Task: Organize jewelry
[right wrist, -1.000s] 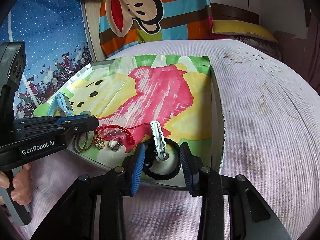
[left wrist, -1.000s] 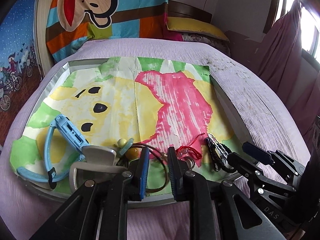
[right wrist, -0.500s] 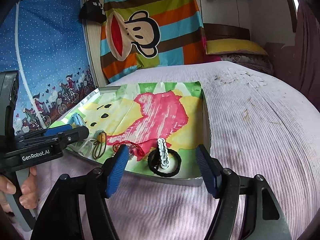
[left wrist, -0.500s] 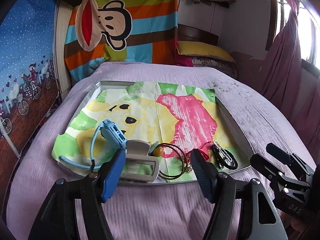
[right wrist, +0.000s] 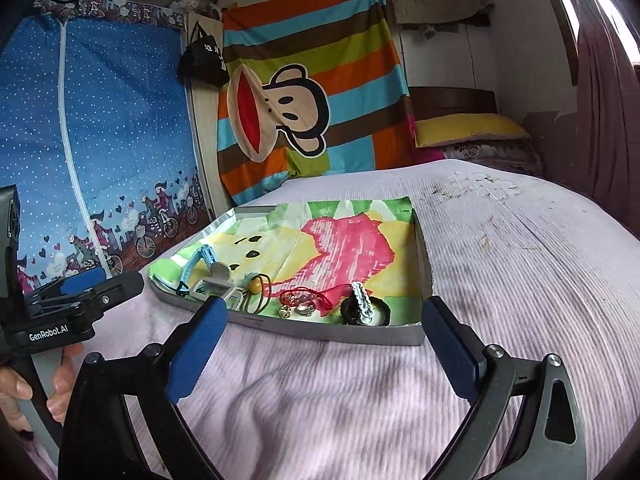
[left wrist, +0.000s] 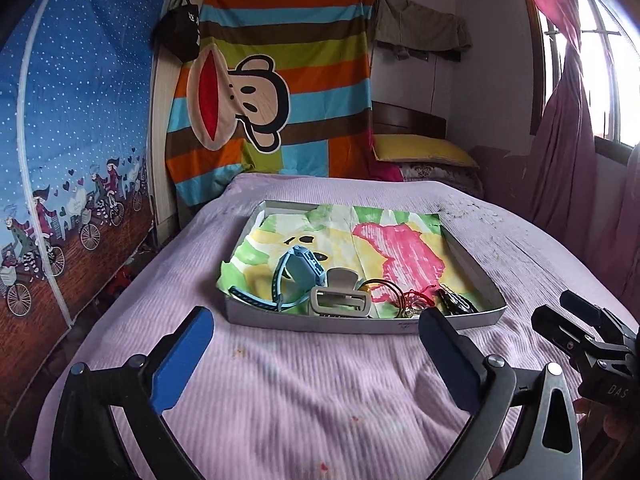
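both grippers back off the tray, jaws spreading

left wrist view: the left gripper (left wrist: pixel 312 354) now hangs over bare lilac bedspread (left wrist: pixel 320 400), short of the tray (left wrist: pixel 360 324); a second ago its narrow jaws sat right in among the jewelry. the jaws are opening wide and nothing lies between them. the blue watch (left wrist: pixel 298 276), the grey hair claw (left wrist: pixel 339 298), the brown hair ties (left wrist: pixel 384 286) and the red cord bracelet (left wrist: pixel 418 296) all lie along the tray's near edge on the painted paper. the right gripper shows at the right edge of this view.

right wrist view: the right gripper (right wrist: pixel 324 336) has likewise pulled away from the black ring with the white chain (right wrist: pixel 365 308), which it flanked closely a second ago. its jaws are opening too, empty. the rings (right wrist: pixel 304 309) sit just left of that black ring. the left gripper (right wrist: pixel 86 292) is at the left, a hand (right wrist: pixel 24 392) below it.

judged from this, both have let go and withdrawn; the pieces lie side by side in the tray, so the sorting looks close to finished.
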